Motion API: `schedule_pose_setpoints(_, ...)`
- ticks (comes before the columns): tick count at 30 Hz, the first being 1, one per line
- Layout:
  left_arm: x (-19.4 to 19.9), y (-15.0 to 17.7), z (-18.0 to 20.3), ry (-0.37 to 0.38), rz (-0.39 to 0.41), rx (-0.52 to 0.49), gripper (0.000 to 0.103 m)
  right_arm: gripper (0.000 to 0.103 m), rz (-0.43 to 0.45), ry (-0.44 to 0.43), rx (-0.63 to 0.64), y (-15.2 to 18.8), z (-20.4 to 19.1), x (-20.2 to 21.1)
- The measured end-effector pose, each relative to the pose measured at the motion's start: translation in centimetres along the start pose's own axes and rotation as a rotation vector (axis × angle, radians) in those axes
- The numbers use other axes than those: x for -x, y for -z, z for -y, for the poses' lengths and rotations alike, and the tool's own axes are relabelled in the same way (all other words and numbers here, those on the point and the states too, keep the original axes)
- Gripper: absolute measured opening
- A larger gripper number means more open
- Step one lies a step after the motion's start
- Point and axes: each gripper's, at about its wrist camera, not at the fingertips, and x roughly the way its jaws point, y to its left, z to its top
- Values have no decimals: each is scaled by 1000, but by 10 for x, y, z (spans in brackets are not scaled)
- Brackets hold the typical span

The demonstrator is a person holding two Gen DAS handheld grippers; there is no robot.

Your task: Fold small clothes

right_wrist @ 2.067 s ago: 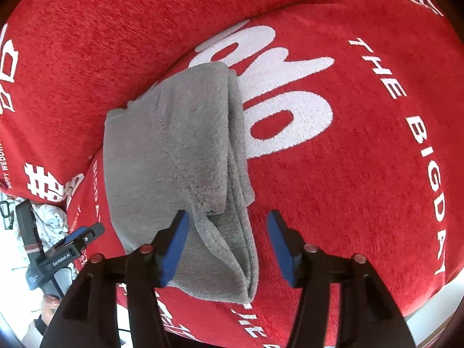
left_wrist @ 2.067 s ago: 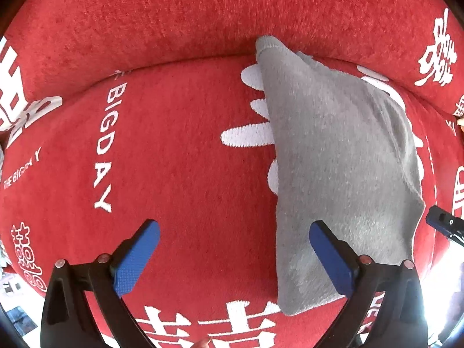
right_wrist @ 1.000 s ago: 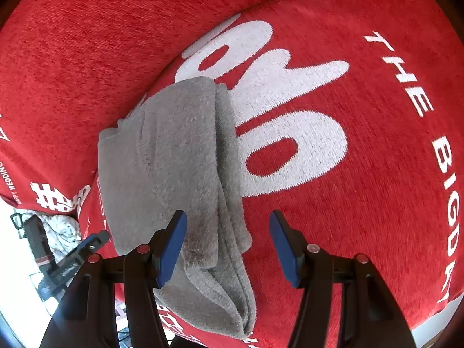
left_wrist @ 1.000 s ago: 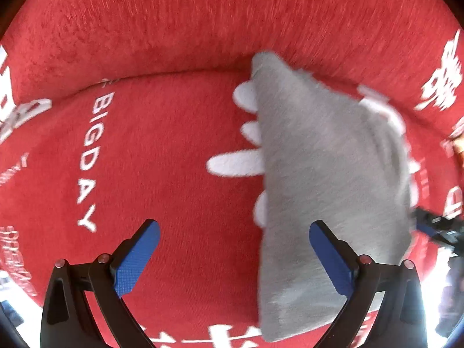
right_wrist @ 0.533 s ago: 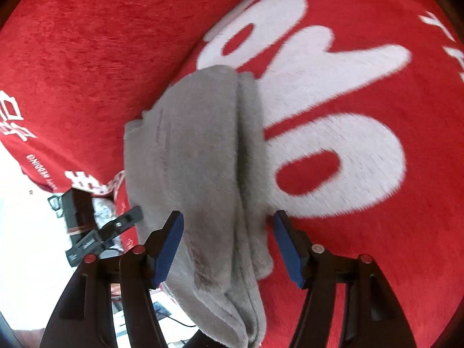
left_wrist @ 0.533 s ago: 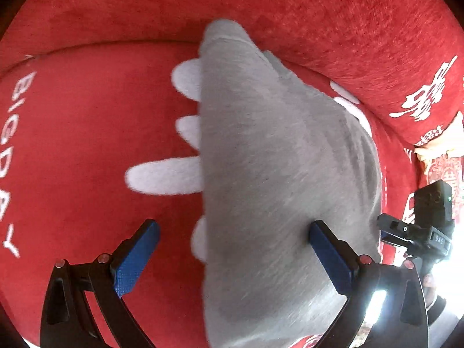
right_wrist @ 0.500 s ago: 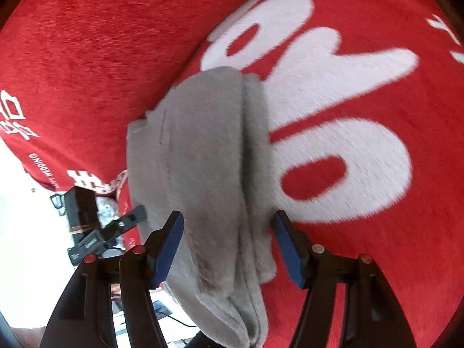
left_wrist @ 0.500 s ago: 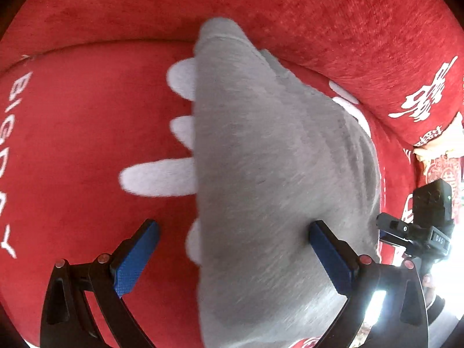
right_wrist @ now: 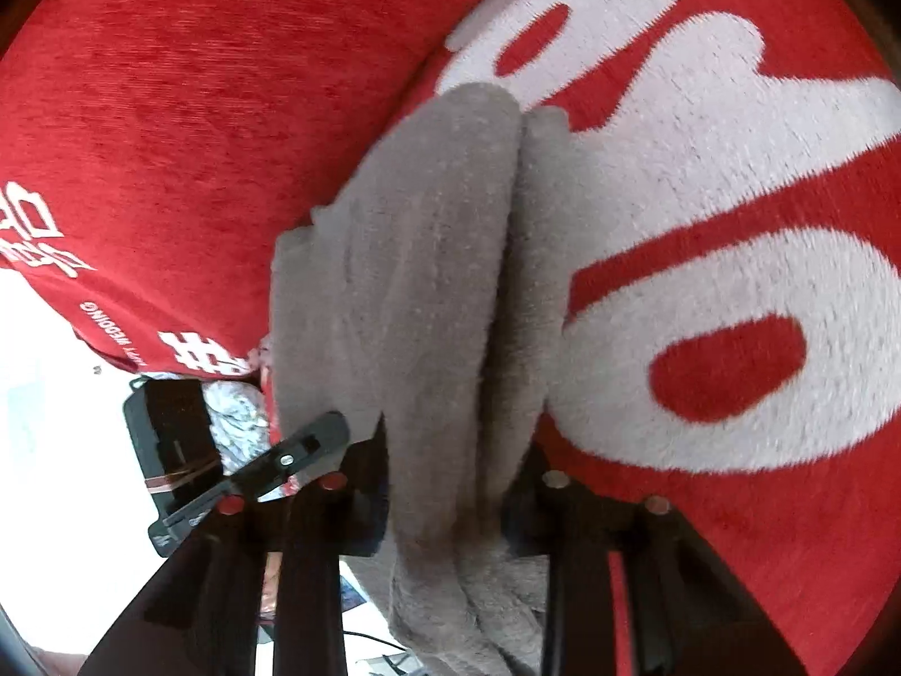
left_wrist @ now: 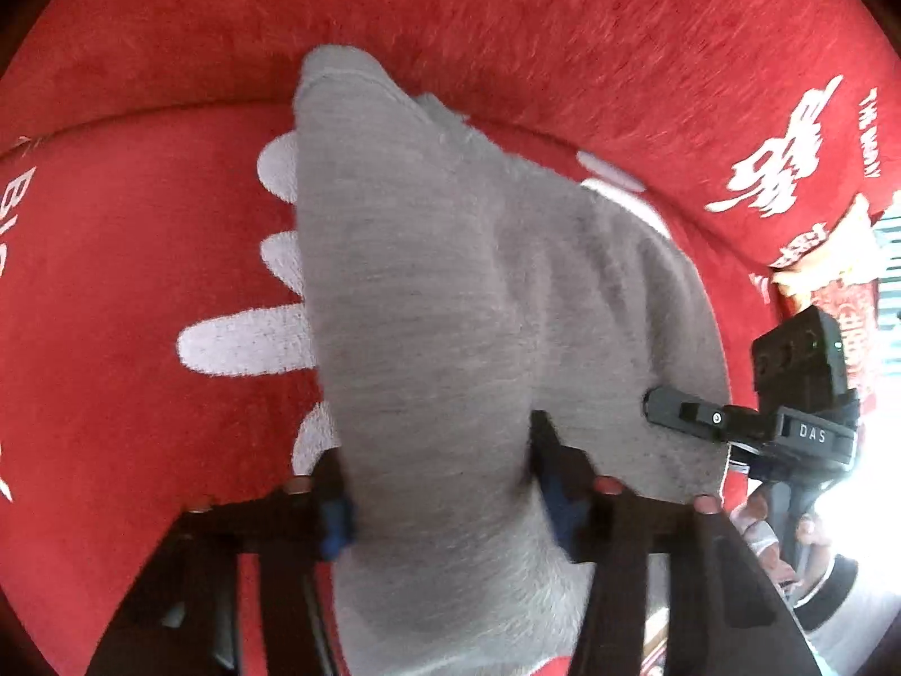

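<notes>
A folded grey fleece garment [left_wrist: 450, 304] lies on a red cushion with white lettering. My left gripper [left_wrist: 442, 484] is down over the garment's near end, its jaws closing, and its blue pads press the cloth from both sides. The right gripper [left_wrist: 692, 414] shows at the garment's right edge in the left wrist view. In the right wrist view the same grey garment [right_wrist: 428, 281] bunches in thick folds between the closing jaws of my right gripper [right_wrist: 456, 484], pinched on both sides. The left gripper [right_wrist: 293, 456] shows at the lower left there.
The red cushion [left_wrist: 141, 281] rises into a red backrest [left_wrist: 507, 28] behind the garment. Big white letters [right_wrist: 704, 293] cover the seat to the right. A patterned cloth [right_wrist: 236, 405] lies past the cushion's left edge. A hand [left_wrist: 760, 518] holds the right gripper.
Both grippers have dropped onto the garment and narrowed from wide open until their pads squeeze the grey cloth. The garment now fills more of each view.
</notes>
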Motion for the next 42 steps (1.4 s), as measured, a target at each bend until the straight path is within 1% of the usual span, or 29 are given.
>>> schedule_pose_setpoints(1,3,0,2,5,9,-11,47,30,3,-17,-1,2,-3,1)
schedule_pose_setpoints(4,18,8,7,26,35,-48,46,30,11,-67,-1,13,-19,4)
schedule_pose_setpoints(8,41,18,6,53,59,-57,46,30,16,-92,19,29,-41,9)
schedule_pose_setpoints(11,66,27,-4,75,69,-44,46,30,20,-116,25,44,-60,8)
schedule_pose_setpoints(14,91,41,-16,69,77,-46,46,30,12,-129,36,64,-77,3)
schedule_pose_setpoints(18,117,65,-43,38,73,-40,46,30,-16,-137,39,94,-99,-29)
schedule_pose_setpoints(21,131,89,-75,9,56,-24,46,30,-44,-149,17,118,-96,-48)
schedule_pose_setpoints(24,128,106,-100,-18,32,-2,46,30,-78,-137,-6,138,-94,-81)
schedule_pose_setpoints(26,120,117,-121,-44,12,24,47,30,-95,-103,-14,144,-88,-97)
schedule_pose_setpoints(27,117,121,-129,-57,3,35,47,31,-107,-57,-16,146,-84,-106)
schedule_pose_setpoints(29,116,130,-143,-104,-6,52,47,36,-117,25,0,149,-82,-112)
schedule_pose_setpoints(30,120,134,-148,-100,6,51,47,45,-109,76,23,151,-85,-112)
schedule_pose_setpoints(31,129,138,-152,-77,28,50,47,49,-101,89,37,152,-87,-110)
schedule_pose_setpoints(32,138,141,-154,-77,51,45,47,49,-91,100,49,152,-91,-107)
schedule_pose_setpoints(33,145,143,-156,-90,70,37,47,48,-85,121,62,152,-94,-105)
schedule_pose_setpoints(34,151,144,-159,-116,87,30,47,33,-71,164,88,152,-100,-102)
schedule_pose_setpoints(35,153,144,-159,-139,96,32,47,25,-63,204,116,153,-107,-101)
schedule_pose_setpoints(36,155,144,-161,-162,105,40,47,24,-51,250,172,155,-117,-97)
schedule_pose_setpoints(38,155,142,-166,-187,112,54,47,23,-35,299,258,158,-135,-96)
schedule_pose_setpoints(39,152,143,-168,-204,111,52,47,23,-21,343,318,161,-145,-96)
schedule_pose_setpoints(41,139,145,-170,-240,105,45,47,23,-10,414,369,161,-149,-103)
schedule_pose_setpoints(42,134,146,-170,-251,100,43,47,23,-8,475,382,160,-146,-107)
